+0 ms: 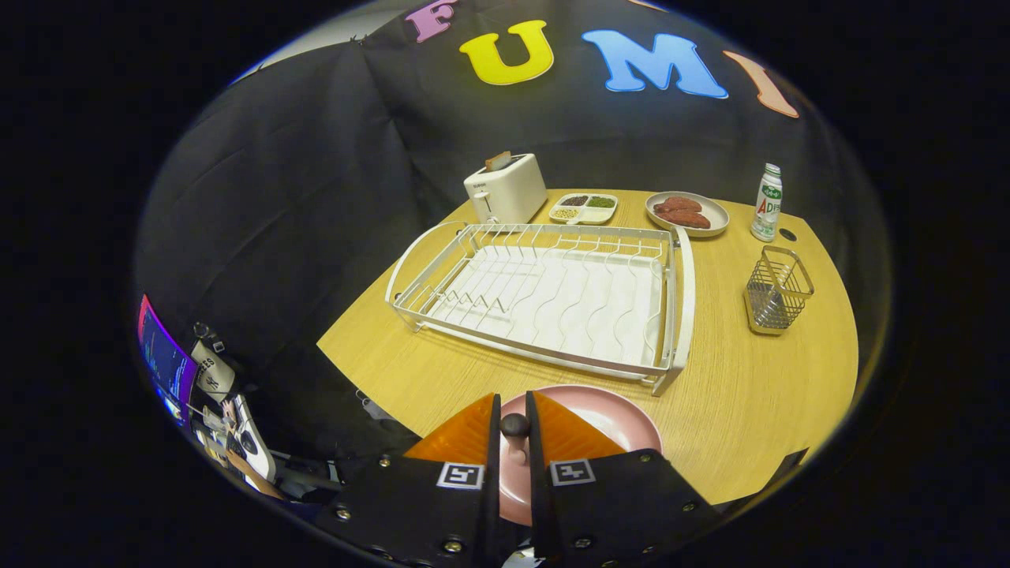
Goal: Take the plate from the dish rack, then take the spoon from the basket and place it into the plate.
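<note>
A pink plate [611, 414] lies flat on the wooden table, just in front of the white dish rack [552, 296], which holds no dishes. My gripper [513, 397] hovers over the near part of the plate, its orange fingers [465, 434] drawn close together. Between them sits a spoon [514, 430] with a pink handle and a dark rounded end, pointing up out of the grip. Both fingers press on it. The wire basket [777, 290] stands to the right of the rack, beyond the fingers, and looks empty.
Behind the rack stand a white toaster [505, 188], a divided dish of grains [584, 208], a plate of reddish food [686, 213] and a small bottle [766, 203]. Bare table [750, 394] lies right of the pink plate. The table's left edge drops off beside the rack.
</note>
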Motion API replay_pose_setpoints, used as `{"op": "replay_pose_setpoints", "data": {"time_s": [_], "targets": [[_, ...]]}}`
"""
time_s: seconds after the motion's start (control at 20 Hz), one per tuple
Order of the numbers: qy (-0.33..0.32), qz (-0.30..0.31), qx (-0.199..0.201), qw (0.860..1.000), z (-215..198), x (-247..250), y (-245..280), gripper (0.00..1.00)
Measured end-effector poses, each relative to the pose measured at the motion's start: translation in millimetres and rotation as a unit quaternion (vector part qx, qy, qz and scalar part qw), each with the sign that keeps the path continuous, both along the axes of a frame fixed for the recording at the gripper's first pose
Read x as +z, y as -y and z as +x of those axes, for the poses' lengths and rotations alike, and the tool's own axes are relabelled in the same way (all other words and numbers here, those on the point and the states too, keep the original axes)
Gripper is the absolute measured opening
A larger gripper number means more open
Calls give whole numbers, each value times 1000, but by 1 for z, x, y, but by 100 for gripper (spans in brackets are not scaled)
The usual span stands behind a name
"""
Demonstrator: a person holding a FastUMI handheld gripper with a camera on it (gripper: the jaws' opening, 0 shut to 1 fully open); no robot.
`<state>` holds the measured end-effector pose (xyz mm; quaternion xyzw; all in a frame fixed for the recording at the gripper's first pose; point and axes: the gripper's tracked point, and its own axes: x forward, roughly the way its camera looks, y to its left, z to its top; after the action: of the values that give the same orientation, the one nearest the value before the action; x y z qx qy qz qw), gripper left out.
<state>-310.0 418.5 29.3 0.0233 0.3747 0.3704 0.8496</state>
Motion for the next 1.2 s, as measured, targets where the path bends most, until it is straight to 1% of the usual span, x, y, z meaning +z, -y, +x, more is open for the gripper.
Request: {"op": "replay_pose_setpoints", "data": {"time_s": [0.3, 0.7, 0.8, 1.0, 1.2], "targets": [[5, 14, -33, 999, 14, 14, 23, 16], [44, 33, -81, 995, 47, 47, 59, 16], [56, 41, -98, 993, 56, 57, 69, 16], [119, 52, -135, 982, 82, 96, 95, 16], [203, 53, -166, 964, 111, 147, 124, 16]]}}
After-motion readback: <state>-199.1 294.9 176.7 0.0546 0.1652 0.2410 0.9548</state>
